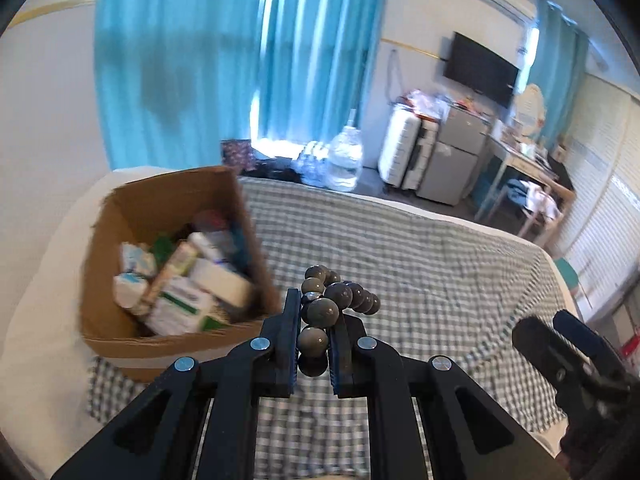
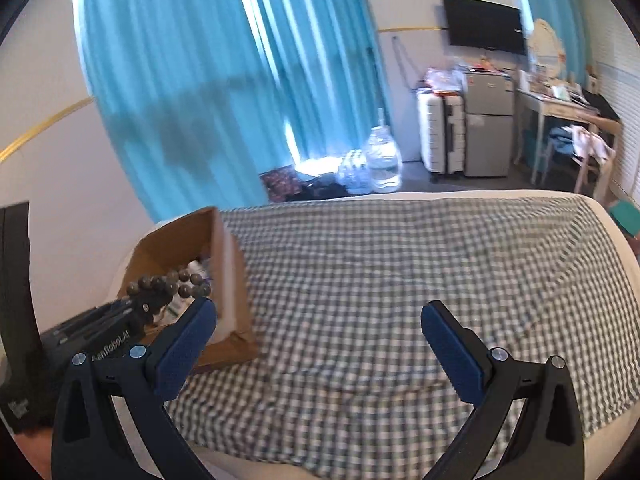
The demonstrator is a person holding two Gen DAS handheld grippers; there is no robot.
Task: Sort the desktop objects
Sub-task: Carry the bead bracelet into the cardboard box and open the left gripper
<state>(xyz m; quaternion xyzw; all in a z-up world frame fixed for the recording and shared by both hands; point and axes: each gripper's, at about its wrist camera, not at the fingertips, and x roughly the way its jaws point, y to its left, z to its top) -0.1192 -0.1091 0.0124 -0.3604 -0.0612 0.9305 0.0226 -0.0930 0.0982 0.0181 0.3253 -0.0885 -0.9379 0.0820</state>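
Left claw (image 1: 314,326) pinching a string of dark round beads (image 1: 336,300), pads pressed against the lower beads, the rest of the strand bunched above the fingertips. Held in the air just to the right of the cardboard box (image 1: 132,344), above the checked blanket (image 1: 420,264) on the bed. Seen from the right wrist view, the same beads (image 2: 172,282) hanging in front of the box (image 2: 228,280) opening.

Box standing at the left end of the blanket, open at the top, filled with small white and green packages (image 1: 180,280) (labels too blurred to read).

Right claw (image 2: 320,320) spread wide, nothing between the blue pads (image 2: 452,348), hovering over the blanket to the right of the box.

Beyond the box, across the bed: blue curtains (image 1: 180,60), a large water bottle (image 1: 346,156) on the floor, a white suitcase (image 1: 400,148) farther right.
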